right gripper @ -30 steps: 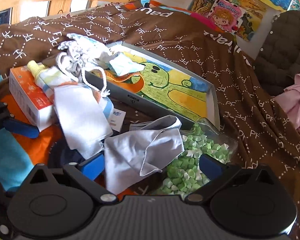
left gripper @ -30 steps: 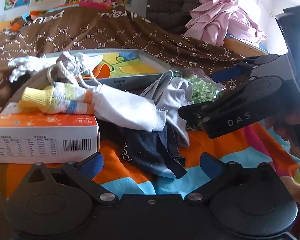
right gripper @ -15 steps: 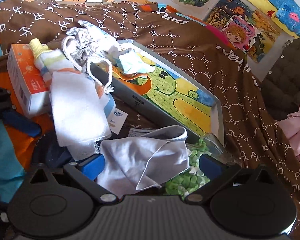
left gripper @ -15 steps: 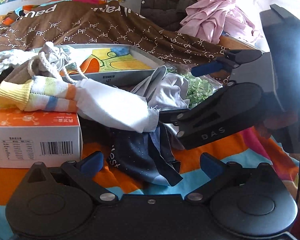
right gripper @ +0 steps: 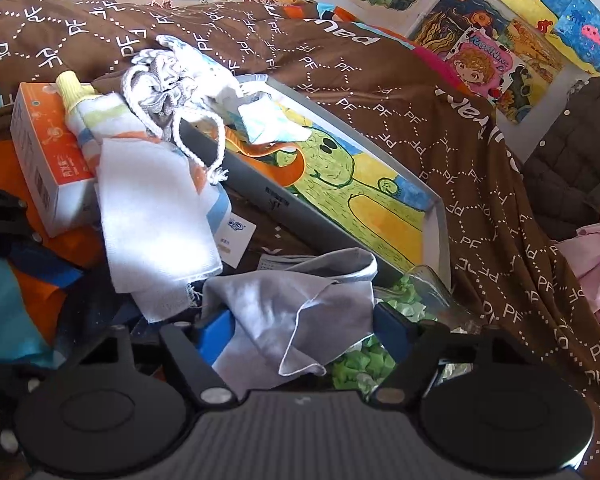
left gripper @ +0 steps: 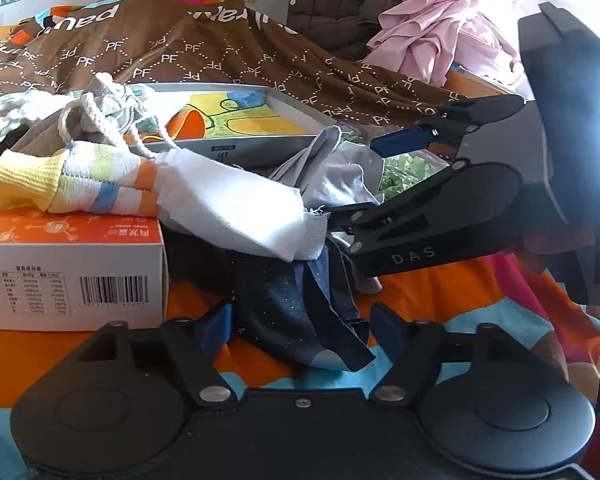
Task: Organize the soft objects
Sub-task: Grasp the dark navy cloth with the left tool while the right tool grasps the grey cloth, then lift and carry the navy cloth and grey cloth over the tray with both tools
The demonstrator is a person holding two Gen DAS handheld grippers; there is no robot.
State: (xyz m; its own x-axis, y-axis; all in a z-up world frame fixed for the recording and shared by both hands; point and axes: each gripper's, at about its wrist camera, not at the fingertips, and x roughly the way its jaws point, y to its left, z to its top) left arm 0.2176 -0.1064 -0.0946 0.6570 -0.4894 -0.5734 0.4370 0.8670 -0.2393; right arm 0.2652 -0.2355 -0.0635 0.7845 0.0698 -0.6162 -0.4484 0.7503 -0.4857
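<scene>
A heap of soft things lies on the bed. A dark navy cloth (left gripper: 292, 312) lies between the fingers of my left gripper (left gripper: 302, 330), whose jaws are closing with the pads not pressing it. In the right wrist view a pale grey cloth (right gripper: 292, 320) sits between the fingers of my right gripper (right gripper: 304, 334); its jaws are closing too, and the cloth brushes the left pad. The left wrist view shows the right gripper (left gripper: 352, 180) from the side, over the same grey cloth (left gripper: 340, 172). A white cloth (left gripper: 228, 204) and a striped sock (left gripper: 80, 184) lie across the heap.
An orange and white carton (left gripper: 68, 264) stands at the left under the sock. Behind are a drawstring pouch (right gripper: 168, 84), a grey tray with a cactus drawing (right gripper: 436, 216) and a bag of green paper bits (right gripper: 360, 360). A brown blanket (right gripper: 380, 92) and pink clothes (left gripper: 432, 40) lie beyond.
Both pairs of jaws have narrowed around the cloths between them. The right gripper has rolled a little and sits closer over the grey cloth. The heap itself has not shifted.
</scene>
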